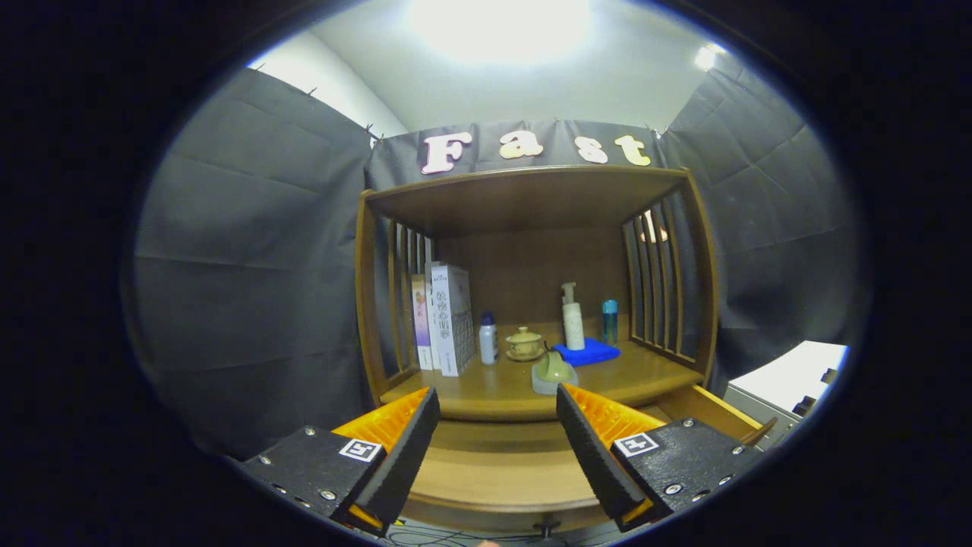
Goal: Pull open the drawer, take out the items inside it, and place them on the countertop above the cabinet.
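My gripper (497, 403) is open, with nothing between its fingers, and hovers over the wooden drawer (714, 414), which stands pulled out below the cabinet's countertop (486, 391). The part of the drawer's floor that shows between the fingers is bare wood. The drawer's front carries a small dark knob (543, 526) at the near edge. Just beyond the right fingertip, a pale green object on a grey base (554, 371) sits at the countertop's front edge.
Further back on the countertop stand white and purple boxes (449, 328), a small white bottle with a blue cap (488, 338), a lidded yellow cup on a saucer (524, 343), a white pump bottle (572, 319) on a blue cloth (588, 352) and a blue bottle (610, 320). Slatted side walls and a top shelf (524, 190) enclose it.
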The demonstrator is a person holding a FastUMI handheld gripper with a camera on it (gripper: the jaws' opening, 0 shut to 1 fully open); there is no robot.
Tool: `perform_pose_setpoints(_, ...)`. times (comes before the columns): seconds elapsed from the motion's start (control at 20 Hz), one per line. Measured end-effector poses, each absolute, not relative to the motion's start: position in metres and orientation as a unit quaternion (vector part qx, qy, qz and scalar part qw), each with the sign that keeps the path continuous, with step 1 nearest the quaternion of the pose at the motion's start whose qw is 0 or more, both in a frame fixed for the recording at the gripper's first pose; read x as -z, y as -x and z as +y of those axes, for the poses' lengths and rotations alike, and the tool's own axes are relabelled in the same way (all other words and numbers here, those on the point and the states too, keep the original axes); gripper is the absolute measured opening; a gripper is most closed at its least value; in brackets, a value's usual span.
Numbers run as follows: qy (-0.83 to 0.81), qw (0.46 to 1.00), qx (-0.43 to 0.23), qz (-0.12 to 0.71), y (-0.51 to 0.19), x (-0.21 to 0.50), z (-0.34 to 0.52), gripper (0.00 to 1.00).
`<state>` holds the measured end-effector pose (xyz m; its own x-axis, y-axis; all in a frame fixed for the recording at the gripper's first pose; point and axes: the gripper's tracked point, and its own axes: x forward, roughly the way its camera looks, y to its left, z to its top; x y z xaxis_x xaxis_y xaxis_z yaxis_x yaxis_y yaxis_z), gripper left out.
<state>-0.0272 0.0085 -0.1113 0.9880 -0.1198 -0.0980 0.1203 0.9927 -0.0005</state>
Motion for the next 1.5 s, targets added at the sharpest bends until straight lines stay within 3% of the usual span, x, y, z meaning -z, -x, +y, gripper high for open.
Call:
perform_pose_setpoints(0.4, -0.012, 0.990, 0.085, 0.112, 0.088, 0.211, 0.004, 0.96)
perform_pose_setpoints(0.7, 0.019, 0.984, 0.091, 0.155, 0.091, 0.262, -0.012, 0.96)
perform_pose_setpoints(1.2, -0.010, 0.982, 0.115, 0.149, 0.082, 0.263, -0.032, 0.93)
perform_pose_setpoints(1.5, 0.009, 0.976, 0.113, 0.188, 0.081, 0.281, -0.037, 0.93)
